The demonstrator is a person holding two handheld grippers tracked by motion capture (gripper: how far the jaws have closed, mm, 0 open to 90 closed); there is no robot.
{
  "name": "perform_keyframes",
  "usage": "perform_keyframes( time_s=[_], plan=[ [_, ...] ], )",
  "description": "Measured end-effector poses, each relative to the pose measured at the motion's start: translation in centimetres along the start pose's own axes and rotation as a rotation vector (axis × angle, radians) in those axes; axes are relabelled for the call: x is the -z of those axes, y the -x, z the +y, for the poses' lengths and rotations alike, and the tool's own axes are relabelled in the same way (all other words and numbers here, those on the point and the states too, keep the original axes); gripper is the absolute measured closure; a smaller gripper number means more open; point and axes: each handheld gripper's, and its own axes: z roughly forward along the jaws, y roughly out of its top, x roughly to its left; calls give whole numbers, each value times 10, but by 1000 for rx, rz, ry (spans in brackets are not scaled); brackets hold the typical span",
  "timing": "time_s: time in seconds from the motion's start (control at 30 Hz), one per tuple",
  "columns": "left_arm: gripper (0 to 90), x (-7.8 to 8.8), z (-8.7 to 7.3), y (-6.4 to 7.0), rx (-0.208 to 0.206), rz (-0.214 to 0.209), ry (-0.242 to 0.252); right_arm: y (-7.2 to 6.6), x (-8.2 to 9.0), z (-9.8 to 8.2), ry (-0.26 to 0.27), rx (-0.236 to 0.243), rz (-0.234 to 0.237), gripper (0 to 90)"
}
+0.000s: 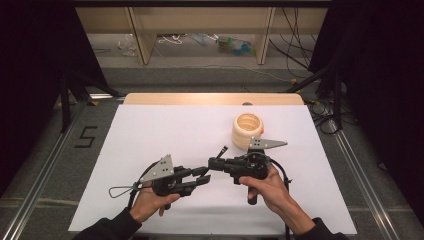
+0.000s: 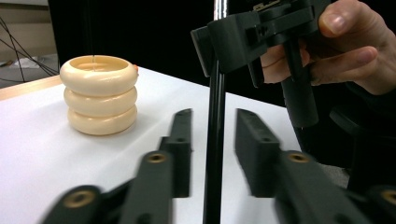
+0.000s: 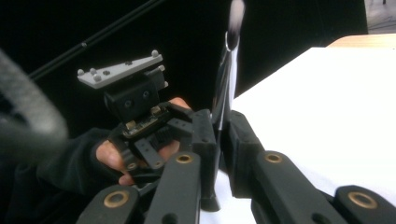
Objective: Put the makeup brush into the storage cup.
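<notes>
White sheet over table (image 1: 150,130), cream ring stack (image 1: 248,131) at 1 o'clock of the grippers. Right gripper (image 1: 216,163) clamps a thin black brush-like rod (image 3: 224,88); left gripper (image 1: 202,176) open, jaws straddling the rod, no contact. Looks like a mid-air handover: left needs to close before right releases.

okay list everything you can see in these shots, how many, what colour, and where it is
ring stack: three rings, cream, far right part of the sheet
brush: one, thin dark handle with a pale tip, held between the right gripper's jaws
sheet: one, white, covering the table
table: one, light wood, edge showing at the far side
marking 5: one, black, on the floor left of the table
left gripper: one, black, near middle of the sheet, open
right gripper: one, black, facing the left gripper, shut on the brush
hands: two, dark sleeves, near edge
</notes>
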Motion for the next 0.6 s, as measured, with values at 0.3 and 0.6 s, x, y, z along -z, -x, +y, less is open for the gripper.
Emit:
perform_keyframes(
  time_s=[0.3, 0.6],
  plan=[
    [430, 0, -2, -3, 19, 38, -49, 0, 3, 2, -29, 78, -68, 839],
    [346, 10, -4, -6, 23, 78, -81, 5, 11, 7, -45, 150, -146, 839]
  ],
)
